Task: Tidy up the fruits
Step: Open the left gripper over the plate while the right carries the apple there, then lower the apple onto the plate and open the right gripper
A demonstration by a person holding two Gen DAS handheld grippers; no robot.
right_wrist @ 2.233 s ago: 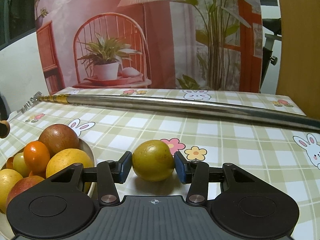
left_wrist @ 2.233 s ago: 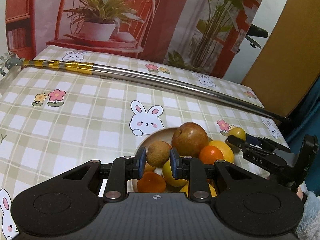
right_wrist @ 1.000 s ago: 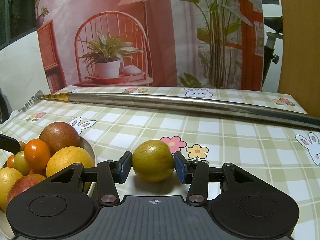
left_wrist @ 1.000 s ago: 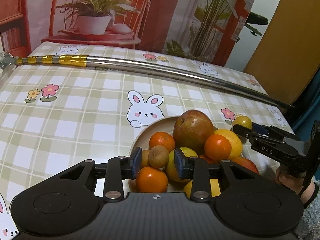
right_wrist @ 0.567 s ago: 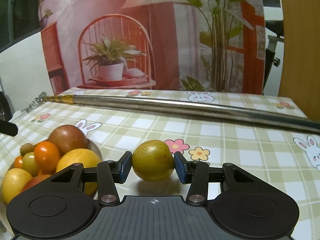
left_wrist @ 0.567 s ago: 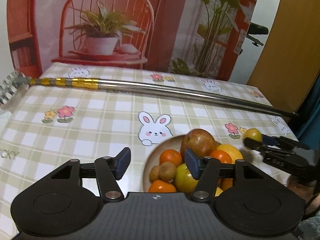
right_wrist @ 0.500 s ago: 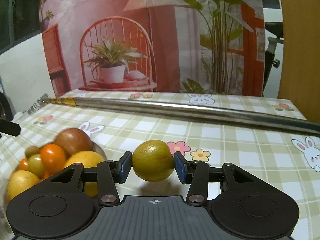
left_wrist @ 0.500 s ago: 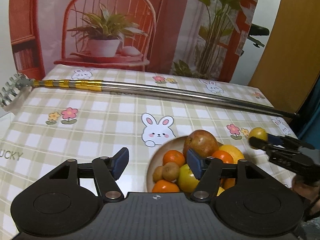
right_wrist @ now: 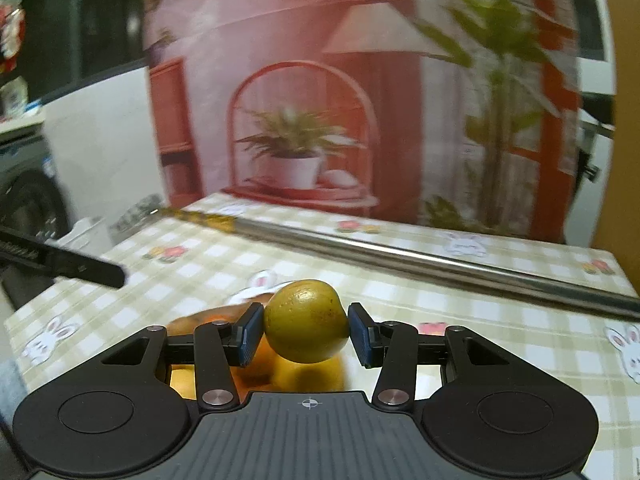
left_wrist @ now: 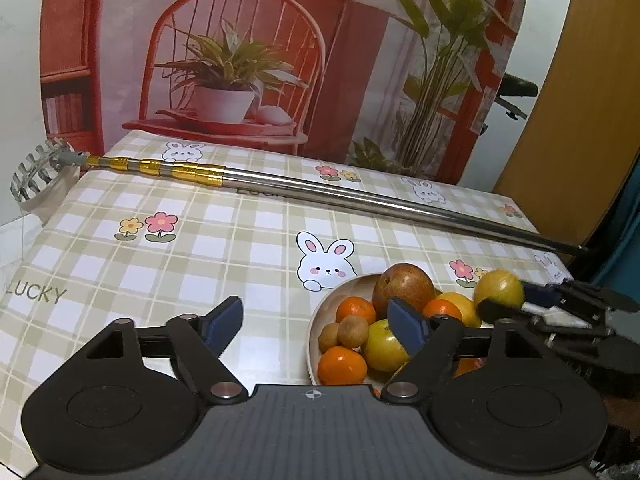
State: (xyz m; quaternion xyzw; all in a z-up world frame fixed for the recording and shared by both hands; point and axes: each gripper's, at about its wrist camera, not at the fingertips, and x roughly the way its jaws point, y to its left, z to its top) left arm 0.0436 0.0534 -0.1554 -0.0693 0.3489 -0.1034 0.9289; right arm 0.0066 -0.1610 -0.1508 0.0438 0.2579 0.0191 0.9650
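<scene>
A tan bowl (left_wrist: 316, 322) on the checked tablecloth holds several fruits: oranges, a small brown kiwi (left_wrist: 353, 331), a yellow-green apple (left_wrist: 383, 345) and a large red-brown fruit (left_wrist: 403, 287). My left gripper (left_wrist: 318, 320) is open and empty, raised just left of the bowl. My right gripper (right_wrist: 306, 330) is shut on a yellow-green lemon (right_wrist: 306, 320) and holds it in the air over the bowl's fruits. The lemon also shows in the left wrist view (left_wrist: 499, 290), above the bowl's right side.
A long metal pole (left_wrist: 360, 200) with a gold end lies across the far side of the table. The table's left edge (left_wrist: 24, 240) is close by. A printed backdrop stands behind the table.
My left gripper let go of the kiwi into the bowl, opened wide and drew back to the left. My right gripper lifted the lemon off the table and carried it left over the bowl.
</scene>
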